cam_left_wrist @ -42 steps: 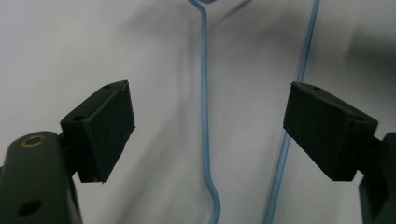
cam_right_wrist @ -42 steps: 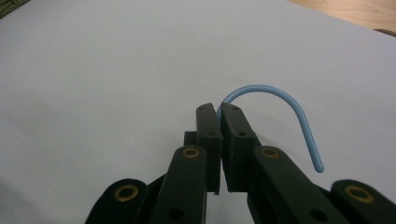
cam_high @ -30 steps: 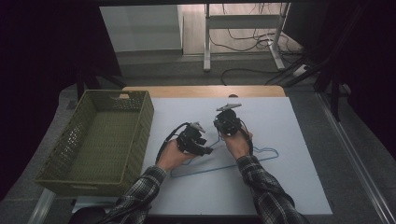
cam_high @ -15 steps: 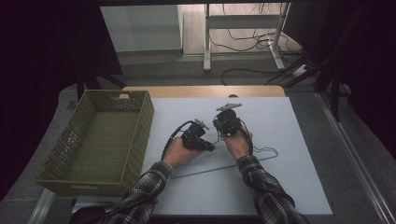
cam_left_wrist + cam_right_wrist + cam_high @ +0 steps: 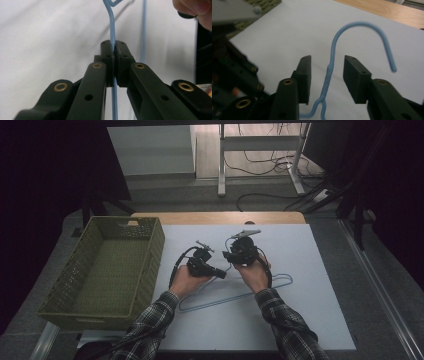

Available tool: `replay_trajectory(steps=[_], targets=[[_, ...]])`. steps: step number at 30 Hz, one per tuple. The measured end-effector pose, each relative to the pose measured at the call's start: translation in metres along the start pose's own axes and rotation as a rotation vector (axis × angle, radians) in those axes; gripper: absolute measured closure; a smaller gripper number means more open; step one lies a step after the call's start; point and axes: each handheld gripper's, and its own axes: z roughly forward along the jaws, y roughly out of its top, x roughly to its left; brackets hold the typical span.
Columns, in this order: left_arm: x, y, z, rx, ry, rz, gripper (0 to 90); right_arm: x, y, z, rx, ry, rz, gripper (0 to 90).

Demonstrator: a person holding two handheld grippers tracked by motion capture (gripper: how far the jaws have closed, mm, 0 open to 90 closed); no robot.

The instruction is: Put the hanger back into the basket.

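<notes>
A blue wire hanger (image 5: pixel 235 292) lies on the white worktop (image 5: pixel 320 320), a little right of the middle. Its hook points to the far side, and its long bar runs near the person's arms.

The left claw (image 5: pixel 220 274) sits just left of the hanger's neck. In the left claw view its two black jaws are pressed tight on the blue wire (image 5: pixel 113 45). The wire runs straight up between the pads and comes out at the top.

The right claw (image 5: pixel 234 255) is at the far end of the hanger, by the hook. In the right claw view its jaws stand apart. They have just been opening. The twisted neck of the hanger (image 5: pixel 327 75) rises between them, but the pads do not touch it. The hook (image 5: pixel 367 27) curves over to the right above the jaws.

The two claws are near each other, left one a bit nearer to the person. Both hands hold them from the near side, and both sleeves (image 5: pixel 285 325) are checked.

A green basket (image 5: pixel 75 305) stands at the left edge of the worktop, well apart from the hanger. A strip of bare wood (image 5: pixel 220 217) shows along the far edge of the worktop.
</notes>
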Motion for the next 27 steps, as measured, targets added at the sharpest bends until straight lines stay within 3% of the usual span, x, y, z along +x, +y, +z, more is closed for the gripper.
replay_trajectory(steps=[7,9,13,20,27], targets=[[-0.006,0.004,-0.020,-0.048,0.029,0.006,87.4,0.003,0.004,-0.025,-0.019,0.031,-0.024,45.2],[-0.008,0.005,-0.025,-0.065,0.040,0.010,87.5,0.003,0.008,-0.036,-0.010,0.030,-0.061,39.1],[-0.014,0.007,-0.035,-0.089,0.071,0.025,87.5,0.001,0.008,-0.047,-0.001,0.005,-0.110,35.3],[-0.026,0.011,-0.052,-0.110,0.112,0.056,87.5,-0.004,-0.003,-0.069,-0.010,0.024,-0.106,26.9],[-0.038,0.012,-0.070,-0.124,0.146,0.081,87.5,-0.001,-0.011,-0.083,-0.024,0.043,-0.102,24.4]])
